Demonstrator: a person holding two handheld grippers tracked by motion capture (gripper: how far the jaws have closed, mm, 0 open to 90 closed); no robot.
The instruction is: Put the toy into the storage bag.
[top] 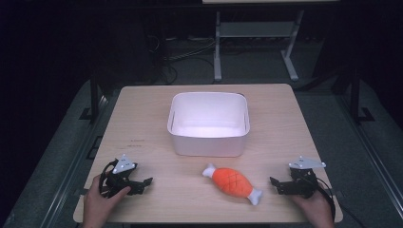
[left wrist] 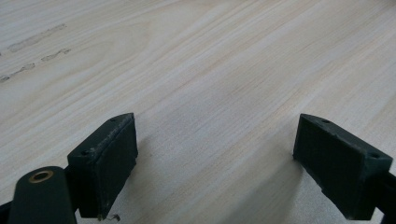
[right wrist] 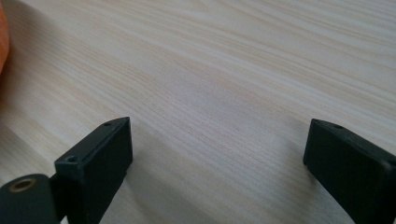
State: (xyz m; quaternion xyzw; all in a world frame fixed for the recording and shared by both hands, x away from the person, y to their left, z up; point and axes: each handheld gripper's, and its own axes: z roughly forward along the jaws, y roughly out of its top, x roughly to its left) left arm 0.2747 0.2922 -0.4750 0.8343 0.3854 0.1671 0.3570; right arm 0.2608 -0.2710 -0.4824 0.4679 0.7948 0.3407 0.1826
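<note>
An orange plush toy shaped like a meat drumstick with white bone ends [top: 232,183] lies on the wooden table [top: 142,123], in front of a white rectangular bin [top: 209,124]. My left gripper [top: 142,183] rests at the front left of the table, open, with bare wood between its jaws [left wrist: 215,154]. My right gripper [top: 276,183] sits at the front right, just right of the toy, open too [right wrist: 217,158]. An orange sliver of the toy [right wrist: 3,37] shows at the left edge of the right gripper view.
The bin stands at the table's middle, toward the back, and looks hollow. Faint marks [top: 135,141] sit on the wood left of it. Beyond the table stand metal frame legs [top: 217,47] and cables on a dark floor.
</note>
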